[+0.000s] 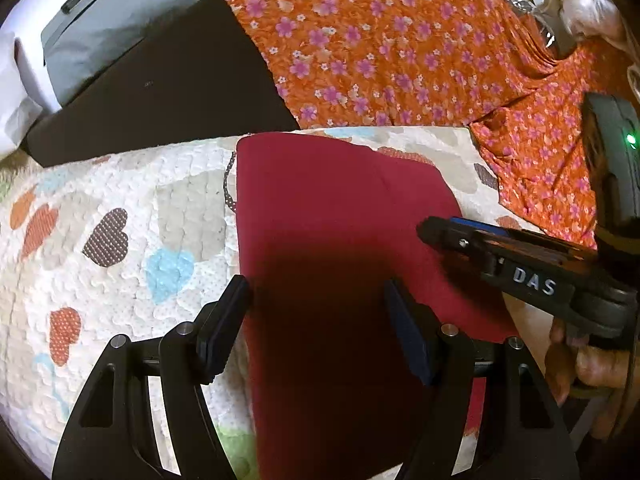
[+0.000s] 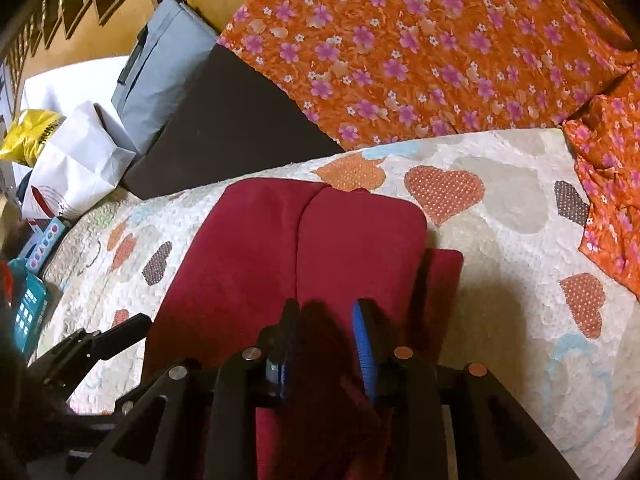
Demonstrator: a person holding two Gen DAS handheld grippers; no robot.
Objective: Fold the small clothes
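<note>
A dark red garment (image 1: 328, 216) lies folded flat on a white quilt with heart patches (image 1: 120, 200). My left gripper (image 1: 318, 292) is open just above the garment's near part, its fingers straddling the left half of the cloth. My right gripper (image 2: 326, 316) is open above the same garment (image 2: 320, 240), with a raised bit of red cloth between its fingers. It also shows in the left wrist view (image 1: 436, 232) coming in from the right over the garment's right edge. The garment shows a centre seam and a second layer sticking out at the right (image 2: 444, 272).
An orange flowered cloth (image 1: 400, 40) covers the far side and right. A dark brown surface (image 1: 160, 92) and a grey bag (image 1: 112, 28) lie at the far left. White and yellow bags (image 2: 72, 160) and boxes (image 2: 32, 292) sit left of the quilt.
</note>
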